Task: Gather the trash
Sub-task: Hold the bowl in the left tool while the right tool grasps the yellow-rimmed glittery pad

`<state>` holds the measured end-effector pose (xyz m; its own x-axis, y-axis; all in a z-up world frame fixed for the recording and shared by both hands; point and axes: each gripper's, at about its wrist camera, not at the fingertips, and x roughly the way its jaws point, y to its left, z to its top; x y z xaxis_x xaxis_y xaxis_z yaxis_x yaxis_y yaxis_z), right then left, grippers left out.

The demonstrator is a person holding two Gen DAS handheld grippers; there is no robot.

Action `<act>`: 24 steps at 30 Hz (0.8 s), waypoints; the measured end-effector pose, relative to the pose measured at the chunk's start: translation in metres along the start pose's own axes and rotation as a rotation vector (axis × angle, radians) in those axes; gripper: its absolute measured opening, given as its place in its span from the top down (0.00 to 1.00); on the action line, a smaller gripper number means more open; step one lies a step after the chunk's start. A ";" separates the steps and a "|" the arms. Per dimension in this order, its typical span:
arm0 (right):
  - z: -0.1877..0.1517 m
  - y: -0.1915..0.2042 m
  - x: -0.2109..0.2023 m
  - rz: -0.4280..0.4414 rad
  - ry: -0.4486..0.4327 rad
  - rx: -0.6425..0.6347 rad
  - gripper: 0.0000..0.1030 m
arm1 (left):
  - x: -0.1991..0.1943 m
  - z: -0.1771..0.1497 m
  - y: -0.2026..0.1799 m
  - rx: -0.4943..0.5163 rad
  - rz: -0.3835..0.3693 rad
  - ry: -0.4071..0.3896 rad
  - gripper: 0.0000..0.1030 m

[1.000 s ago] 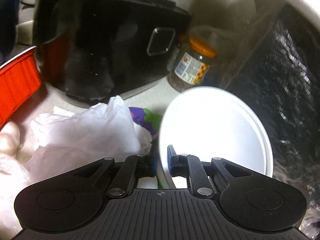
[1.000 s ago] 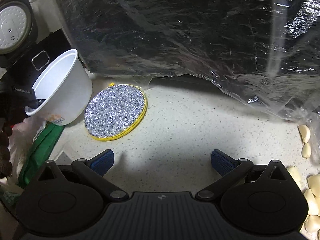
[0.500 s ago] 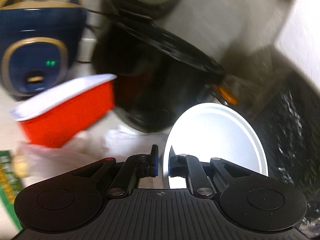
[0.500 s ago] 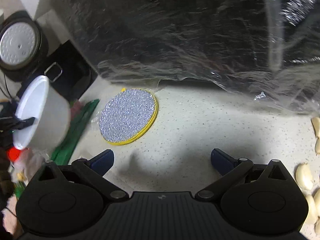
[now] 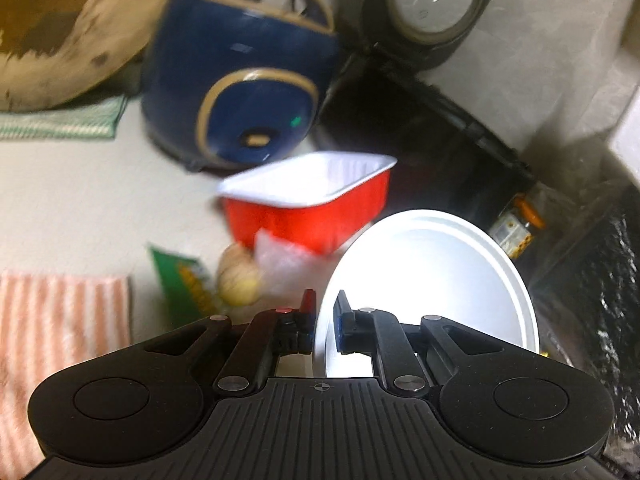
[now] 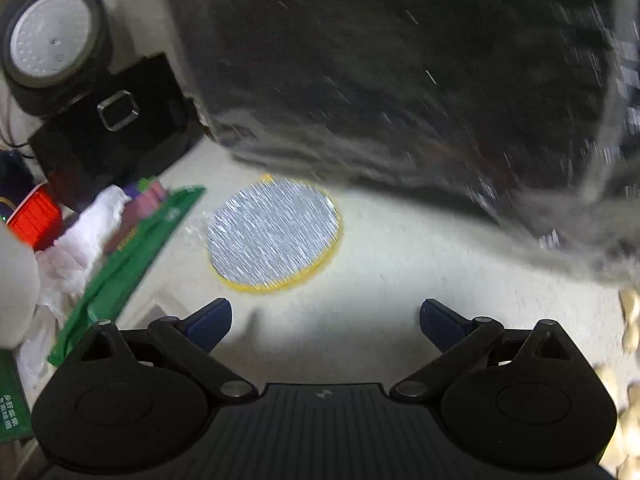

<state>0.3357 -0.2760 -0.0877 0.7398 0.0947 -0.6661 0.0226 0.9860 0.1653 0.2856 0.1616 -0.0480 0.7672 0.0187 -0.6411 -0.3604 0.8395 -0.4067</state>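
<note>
In the left wrist view, the left gripper (image 5: 323,320) is clamping the rim of a white paper cup (image 5: 432,280), its jaws pinched nearly together with the thin wall between the pads; the cup is tilting so that its open mouth is facing the camera, and it is hanging above the pale countertop (image 5: 80,200). Behind the cup a red tray with a white inside (image 5: 308,208) is sitting among other litter: crumpled white plastic (image 5: 280,264), a green wrapper (image 5: 180,280) and a round yellowish object (image 5: 238,280) just beside it. A blue rice cooker (image 5: 244,92) is standing farther back, next to a black cooker with its lid raised (image 5: 432,12). A striped pink cloth (image 5: 60,328) is lying at the left edge, and a black plastic bag (image 5: 600,280) is showing at the right. In the right wrist view, the right gripper (image 6: 325,318) is hovering over the countertop (image 6: 400,280) with its jaws standing wide apart and nothing between them. Ahead of it a round silver-and-yellow scouring pad (image 6: 274,234) is lying flat, just in front of the large black plastic bag (image 6: 400,80). At the left a long green wrapper (image 6: 128,256) is resting on crumpled white plastic (image 6: 80,240), with the red tray (image 6: 36,216) near it, and pale garlic cloves (image 6: 630,320) are lying along the right edge.
</note>
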 end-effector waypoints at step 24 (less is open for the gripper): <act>0.020 0.073 0.069 -0.094 -0.006 -0.238 0.29 | 0.016 -0.014 0.002 0.081 -0.088 0.100 0.84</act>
<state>0.4024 -0.1999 -0.1070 0.7457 0.0006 -0.6662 -0.0670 0.9950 -0.0740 0.2899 0.1561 -0.0685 0.7359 -0.1077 -0.6684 -0.2467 0.8768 -0.4129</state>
